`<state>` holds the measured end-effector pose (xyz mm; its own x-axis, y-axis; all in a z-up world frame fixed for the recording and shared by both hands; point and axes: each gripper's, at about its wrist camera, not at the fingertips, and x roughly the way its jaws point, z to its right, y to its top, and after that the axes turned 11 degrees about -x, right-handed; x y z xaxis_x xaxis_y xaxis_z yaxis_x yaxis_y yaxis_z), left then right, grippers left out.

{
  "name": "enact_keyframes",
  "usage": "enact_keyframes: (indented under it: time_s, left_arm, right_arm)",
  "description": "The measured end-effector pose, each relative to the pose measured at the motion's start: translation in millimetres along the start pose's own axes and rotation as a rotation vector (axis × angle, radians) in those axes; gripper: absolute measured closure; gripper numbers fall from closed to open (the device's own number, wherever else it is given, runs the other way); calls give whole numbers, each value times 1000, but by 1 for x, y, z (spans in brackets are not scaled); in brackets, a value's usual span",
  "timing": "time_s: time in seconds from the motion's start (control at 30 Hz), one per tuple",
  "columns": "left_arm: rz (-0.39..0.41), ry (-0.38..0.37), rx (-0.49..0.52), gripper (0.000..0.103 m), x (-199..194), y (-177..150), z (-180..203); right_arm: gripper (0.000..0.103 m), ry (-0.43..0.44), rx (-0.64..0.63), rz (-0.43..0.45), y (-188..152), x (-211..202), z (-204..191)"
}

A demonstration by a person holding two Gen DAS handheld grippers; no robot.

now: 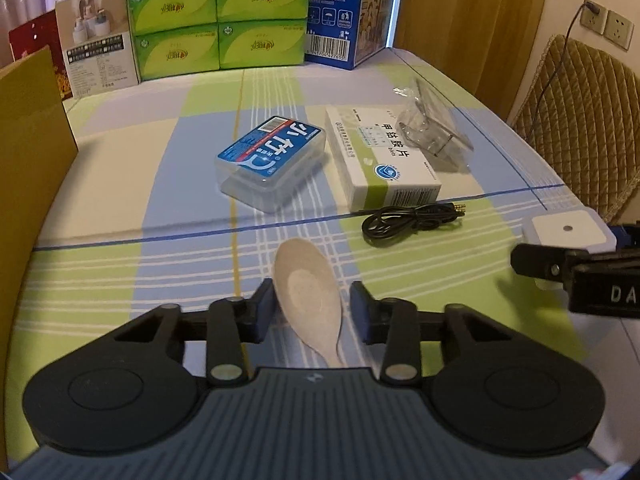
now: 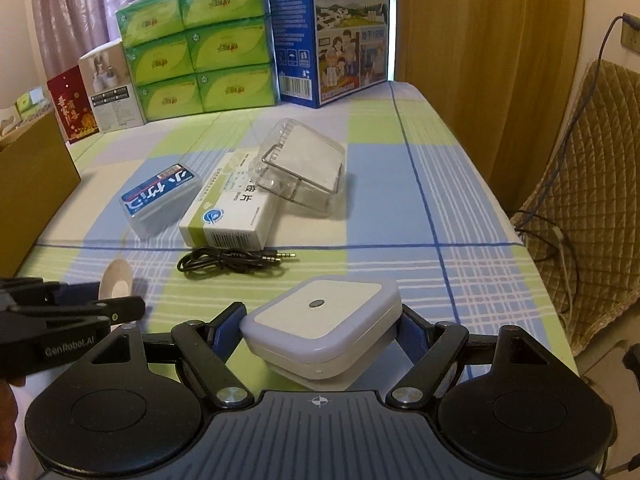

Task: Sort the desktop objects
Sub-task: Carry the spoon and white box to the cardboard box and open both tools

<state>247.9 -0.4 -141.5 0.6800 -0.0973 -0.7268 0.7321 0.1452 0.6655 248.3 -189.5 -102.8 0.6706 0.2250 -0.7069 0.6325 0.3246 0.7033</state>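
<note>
Between your left gripper (image 1: 313, 312) fingers lies the pale spoon (image 1: 308, 284), bowl pointing toward the medicine box (image 1: 380, 160); the jaws stand apart on either side of it, one pad close against the bowl's edge and the other clear of it, so nothing is clamped yet. Centre the jaws over the spoon's narrow neck rather than the wide bowl before you close, and keep the fingertips low to the tablecloth (image 1: 160, 208), since the spoon lies flat and could skid out. Your right gripper (image 2: 320, 332) sits around the square white night light (image 2: 324, 320), pads touching or nearly touching its sides; I cannot tell whether it is truly gripped, so squeeze squarely on the flat sides. Just in front of the medicine box lies the coiled black cable (image 2: 236, 260). Left of that box sits the clear case with a blue label (image 1: 272, 160), closed, its contents hidden by the label. Resting against the box's right side is a clear plastic shell (image 2: 300, 168), which looks empty. Far left of the box, a brown carton (image 1: 28, 168) stands at the table edge; its inside is out of view.
</note>
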Motion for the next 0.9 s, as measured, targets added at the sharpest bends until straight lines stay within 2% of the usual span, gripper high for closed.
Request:
enact_keyframes:
  time_s: [0.2, 0.43, 0.5, 0.6, 0.9]
  left_arm:
    - [3, 7, 32, 77, 0, -1, 2]
    - [-12, -26, 23, 77, -6, -3, -1]
    - [4, 6, 28, 76, -8, -4, -1]
    - [24, 23, 17, 67, -10, -3, -1]
    - [22, 65, 33, 67, -3, -4, 4]
  right_arm:
    - [27, 12, 14, 13, 2, -2, 0]
    - [27, 19, 31, 13, 3, -3, 1]
    - [27, 24, 29, 14, 4, -4, 0]
    - [27, 27, 28, 15, 5, -3, -2]
    - [27, 29, 22, 18, 6, -2, -6]
